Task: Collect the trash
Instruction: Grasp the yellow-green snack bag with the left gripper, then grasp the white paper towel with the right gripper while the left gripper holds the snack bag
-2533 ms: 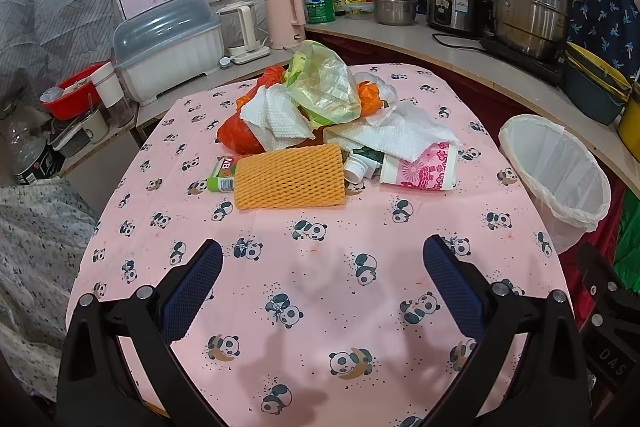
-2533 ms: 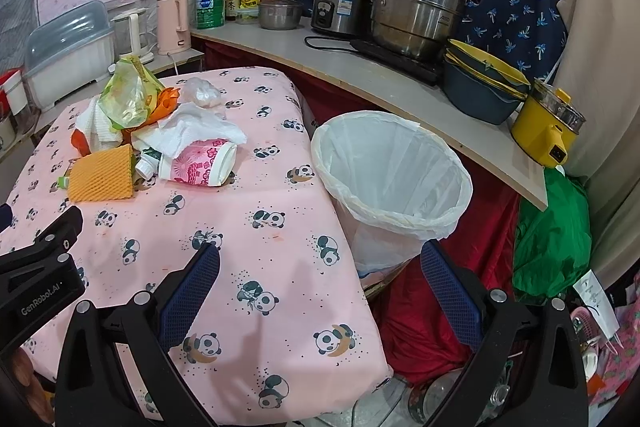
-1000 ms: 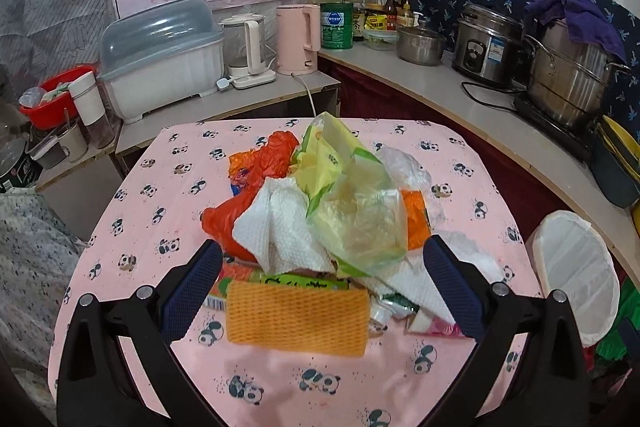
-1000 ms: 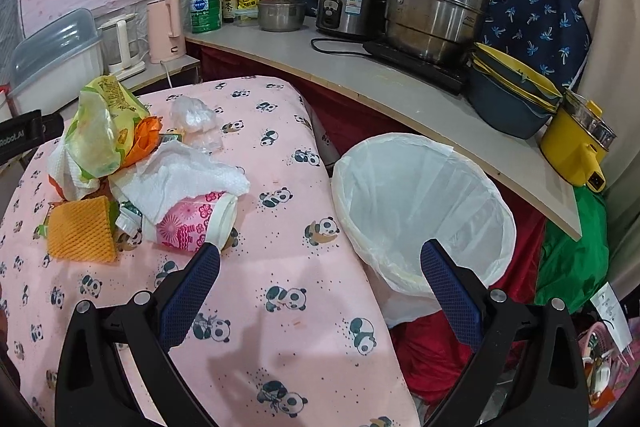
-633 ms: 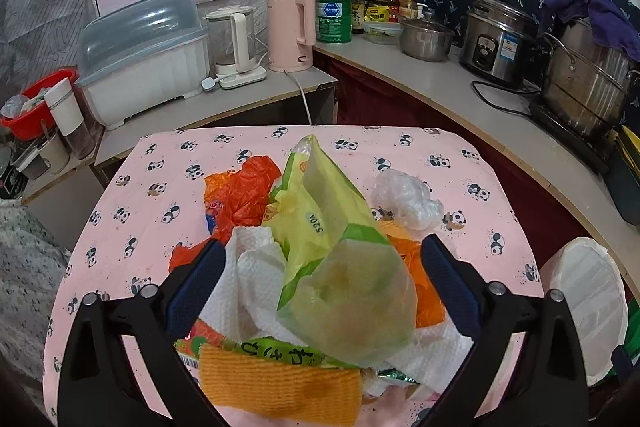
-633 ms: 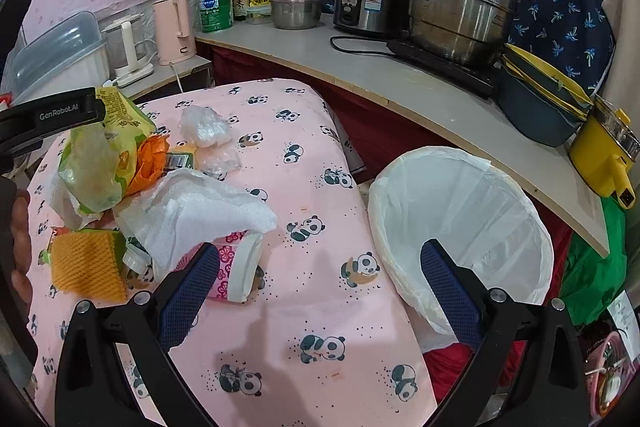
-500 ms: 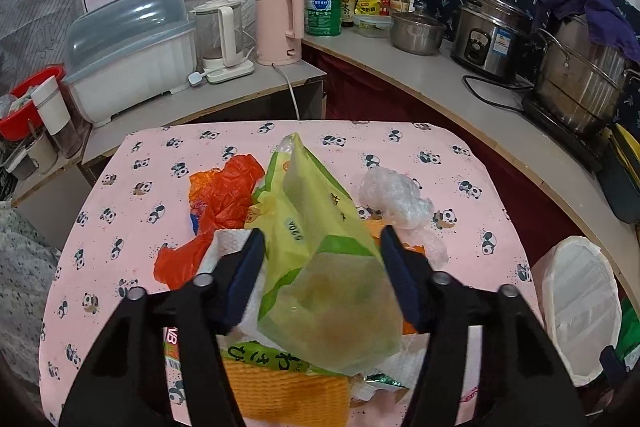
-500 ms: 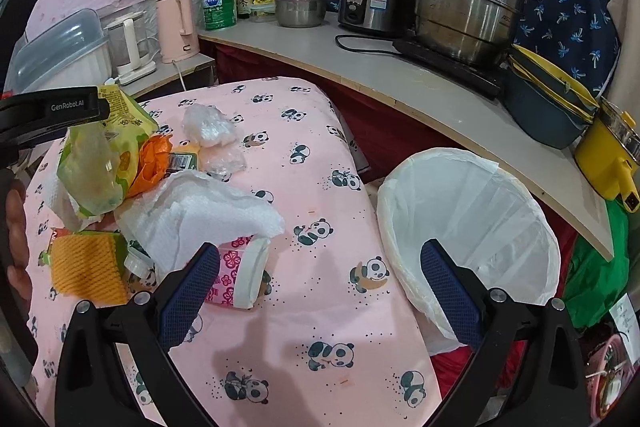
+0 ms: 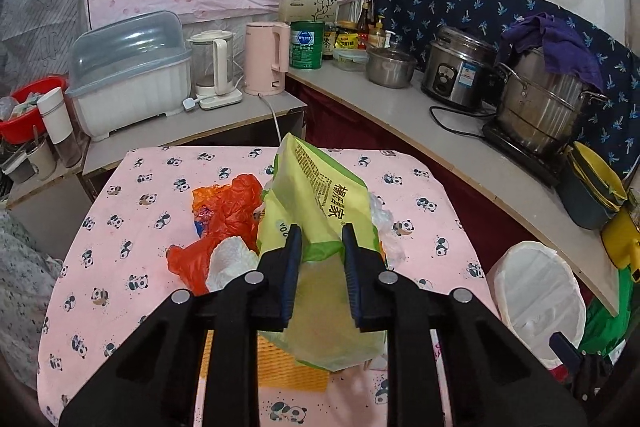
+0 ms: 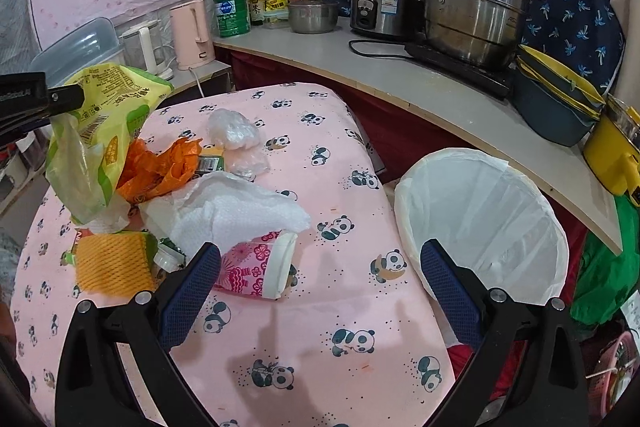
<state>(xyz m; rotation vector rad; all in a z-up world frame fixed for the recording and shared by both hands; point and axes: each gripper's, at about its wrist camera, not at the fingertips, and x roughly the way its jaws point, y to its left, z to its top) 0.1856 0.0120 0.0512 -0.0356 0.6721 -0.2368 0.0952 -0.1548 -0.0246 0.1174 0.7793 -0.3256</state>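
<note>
The counter cloth (image 10: 304, 131) is pink, printed with black-and-white pandas. On it: a yellow-green snack bag (image 9: 320, 211), an orange plastic bag (image 9: 224, 215), an orange foam net (image 10: 114, 263), and a pink flowered cup (image 10: 256, 269). Beside it, the bin liner (image 10: 484, 223) is white.

Two hand-held grippers, alike in build. Left gripper (image 9: 319, 239): matte black angular linkage arms, round silver screw heads at the joints, slim fingers (image 9: 291, 259) faced with dark blue pads. Right gripper (image 10: 318, 267): same black frame and silver screws, blue pads (image 10: 188, 291) finely dimpled. White lettering, partly cut off, along one black side.
</note>
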